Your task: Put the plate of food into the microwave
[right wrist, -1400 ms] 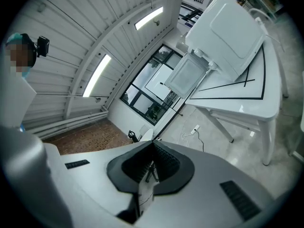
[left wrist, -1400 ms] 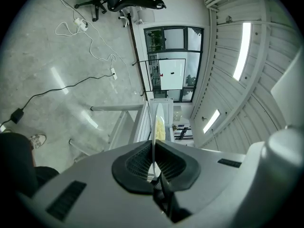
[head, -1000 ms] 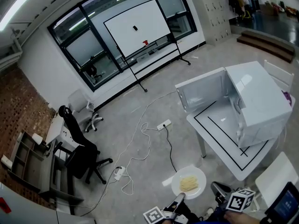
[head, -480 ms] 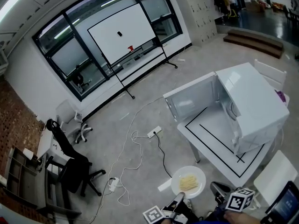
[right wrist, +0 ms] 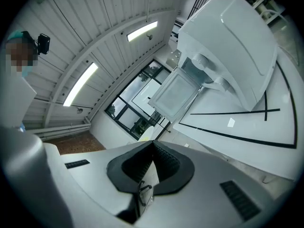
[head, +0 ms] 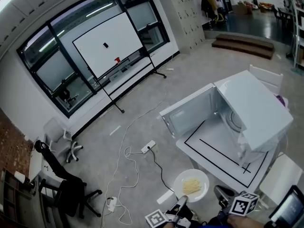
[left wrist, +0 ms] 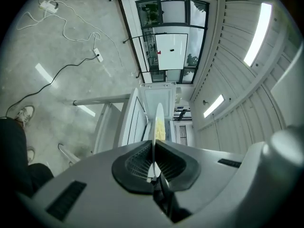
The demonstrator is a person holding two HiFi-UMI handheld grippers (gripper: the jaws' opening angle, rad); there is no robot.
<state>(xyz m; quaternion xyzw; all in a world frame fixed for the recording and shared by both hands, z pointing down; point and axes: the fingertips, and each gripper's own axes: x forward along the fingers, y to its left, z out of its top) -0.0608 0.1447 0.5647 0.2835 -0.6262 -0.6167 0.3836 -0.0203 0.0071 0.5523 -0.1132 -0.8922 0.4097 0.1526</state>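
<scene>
Gripping the near rim of a round white plate of pale yellow noodles (head: 191,185), the left gripper (head: 182,202) sits at the bottom edge of the head view. Its own view shows the plate edge-on, pinched between the two black ribbed pads (left wrist: 137,163).

The plate is held in the air over the grey concrete floor (head: 142,122), in the lower middle of the frame. It is near the front corner of a white table marked with black lines (head: 216,151) but does not touch it. On that table, at the right of the frame, stands a white box-shaped microwave oven (head: 259,110), its door (head: 187,110) swung wide open towards the left.

The right gripper (head: 221,193) is at the lower right of the frame, just beside the plate and apart from it. Its view shows the jaws brought together with nothing between them.

Farther off, a white board on a black rolling stand (head: 107,44) fills the upper left. A black office chair (head: 66,189) stands at the lower left, and a white power strip with a trailing cable (head: 148,147) lies on the floor mid-frame.
</scene>
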